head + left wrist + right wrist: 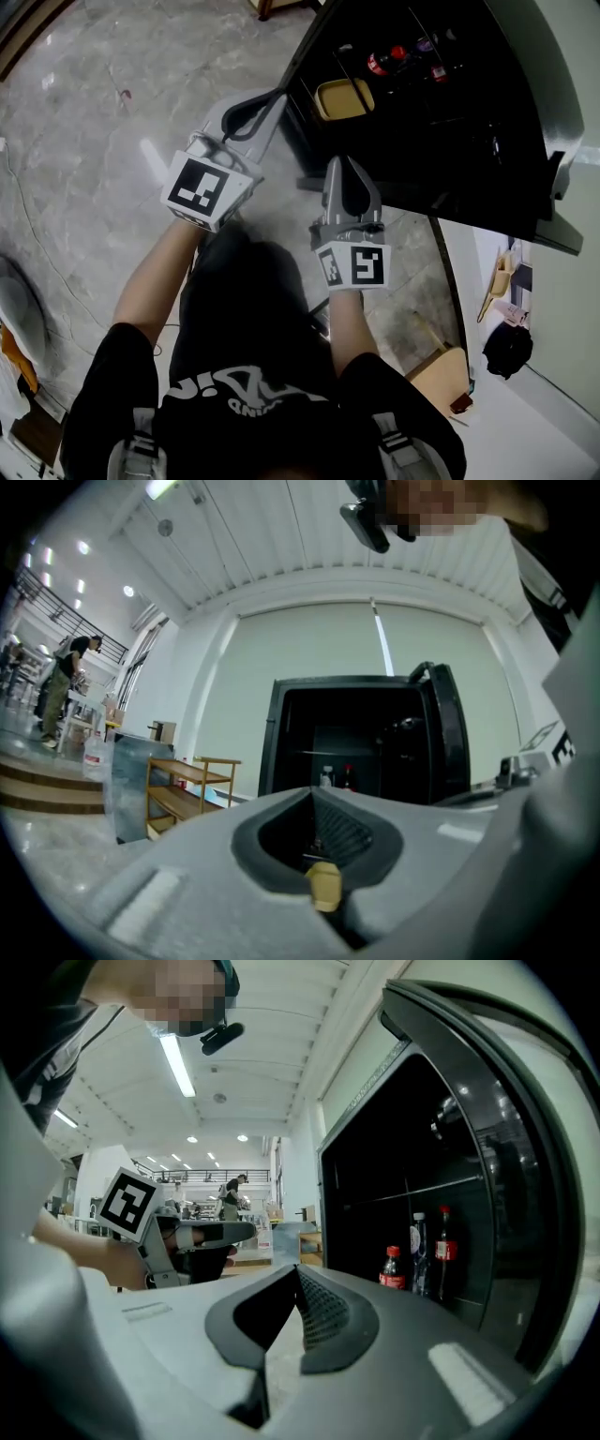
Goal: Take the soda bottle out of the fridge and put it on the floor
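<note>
The black fridge (469, 178) stands open ahead of me. On a shelf inside it are a red-capped soda bottle (384, 61), a short cola bottle (393, 1267), a clear bottle (419, 1251) and a taller cola bottle (444, 1246). From the left gripper view the bottles (348, 777) look small and far off. My left gripper (272, 98) is shut and empty, held level and pointing at the fridge's left edge. My right gripper (345, 167) is also shut and empty, short of the fridge opening. Both grippers are well clear of the bottles.
A yellow container (343, 98) sits low inside the fridge. The fridge door (525, 1147) swings out on the right. A wooden shelf cart (187, 785) stands left of the fridge. Marble floor (112, 94) lies on the left, with a thin cable (28, 216). A person (61, 686) stands far off.
</note>
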A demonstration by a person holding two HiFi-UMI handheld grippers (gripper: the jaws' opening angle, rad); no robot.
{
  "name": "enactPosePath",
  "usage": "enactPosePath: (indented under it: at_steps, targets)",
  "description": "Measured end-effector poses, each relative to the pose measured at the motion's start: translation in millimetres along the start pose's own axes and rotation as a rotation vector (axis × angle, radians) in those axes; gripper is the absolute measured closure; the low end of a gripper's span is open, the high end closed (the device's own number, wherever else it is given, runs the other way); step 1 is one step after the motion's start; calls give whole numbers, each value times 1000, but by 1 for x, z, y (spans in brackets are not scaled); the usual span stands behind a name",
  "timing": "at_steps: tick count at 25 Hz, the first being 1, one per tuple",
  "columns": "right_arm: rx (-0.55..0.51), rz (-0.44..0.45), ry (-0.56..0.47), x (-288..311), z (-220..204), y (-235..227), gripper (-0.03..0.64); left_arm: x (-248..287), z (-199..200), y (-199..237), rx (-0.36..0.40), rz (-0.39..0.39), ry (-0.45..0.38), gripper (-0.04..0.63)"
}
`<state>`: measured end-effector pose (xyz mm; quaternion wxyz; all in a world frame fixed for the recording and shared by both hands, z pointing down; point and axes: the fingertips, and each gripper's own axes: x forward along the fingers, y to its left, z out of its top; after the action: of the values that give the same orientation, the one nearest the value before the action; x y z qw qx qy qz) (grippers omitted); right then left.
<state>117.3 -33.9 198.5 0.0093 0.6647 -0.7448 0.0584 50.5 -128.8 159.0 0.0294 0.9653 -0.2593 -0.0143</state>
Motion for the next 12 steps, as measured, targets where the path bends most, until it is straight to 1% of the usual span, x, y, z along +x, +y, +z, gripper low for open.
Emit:
enactPosePath:
  at_steps: [4,9,11,12]
  targets:
    - [6,-14,7,17,-23,-10,617,23,-25,10,19,-14,11,594]
    - [-1,-25,8,28,-36,-19,617,51,-37,4,37,-75,15,592]
    - [2,-31,8,31,-40,-22,617,59,-42,2,29,-91,21,590]
    - [7,-34,7,32,-41,-23,617,63,-45,1,20,-101,26,545]
